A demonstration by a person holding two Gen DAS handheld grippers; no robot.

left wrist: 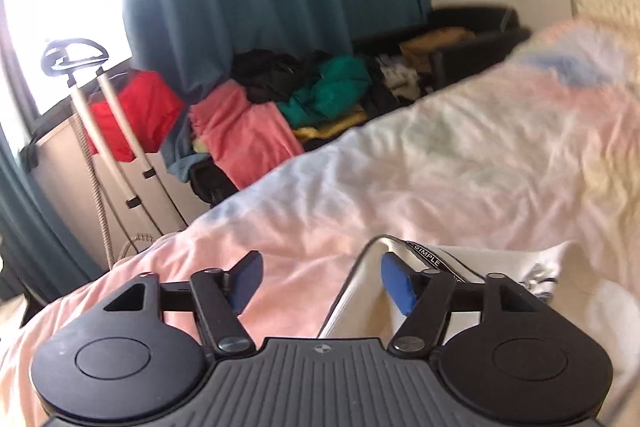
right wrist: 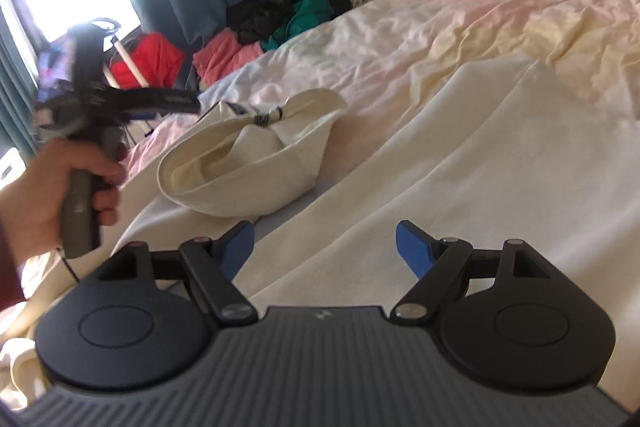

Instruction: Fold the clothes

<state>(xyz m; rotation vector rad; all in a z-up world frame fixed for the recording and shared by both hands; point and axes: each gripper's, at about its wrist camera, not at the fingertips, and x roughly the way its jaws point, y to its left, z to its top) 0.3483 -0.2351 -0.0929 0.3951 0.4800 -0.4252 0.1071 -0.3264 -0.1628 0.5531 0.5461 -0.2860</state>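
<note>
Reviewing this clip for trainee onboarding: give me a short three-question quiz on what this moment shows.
1. True or false: the left hand-held gripper is shut on the cream garment.
2. Which is bunched up on the bed? A) the garment's hood B) a red towel C) a pillow
3. Fill in: the right hand-held gripper hovers with its jaws ____.

Key: 1 false; 2 A; 3 open.

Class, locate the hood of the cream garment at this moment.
In the right wrist view the hood lies bunched on the bed, left of centre, just ahead of the open left gripper.
</note>
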